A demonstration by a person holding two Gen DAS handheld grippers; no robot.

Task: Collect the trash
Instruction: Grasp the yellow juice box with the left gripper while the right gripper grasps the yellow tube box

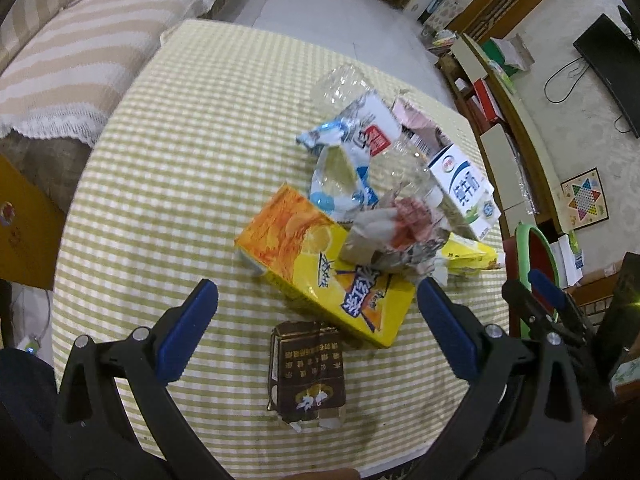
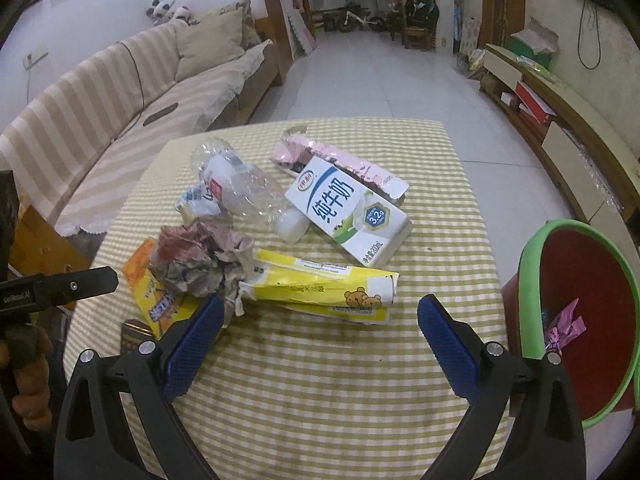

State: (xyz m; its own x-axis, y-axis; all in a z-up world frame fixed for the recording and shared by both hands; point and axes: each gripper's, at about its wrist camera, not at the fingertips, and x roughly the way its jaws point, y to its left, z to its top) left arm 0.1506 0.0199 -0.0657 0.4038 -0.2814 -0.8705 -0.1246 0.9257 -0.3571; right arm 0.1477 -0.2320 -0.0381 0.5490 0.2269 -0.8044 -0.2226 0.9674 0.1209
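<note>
So both claws, the left gripper (image 1: 318,292) and right gripper (image 2: 320,308), hang spread and empty over the checked table (image 2: 320,392), apparently choosing; the flattened yellow carton (image 2: 320,284) looks nearest for the red, green-rimmed bin (image 2: 532,264).

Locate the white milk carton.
The white milk carton lies mid-table in the right wrist view, between the clear plastic bottle and the pink foil wrapper.

A: Bare tablecloth (image 2: 320,380) lies wide in front of the right gripper (image 2: 320,320).
B: Left gripper (image 1: 318,312) is blocked: brown packet (image 1: 306,372) and yellow carton (image 1: 324,264) sit between its fingers.
</note>
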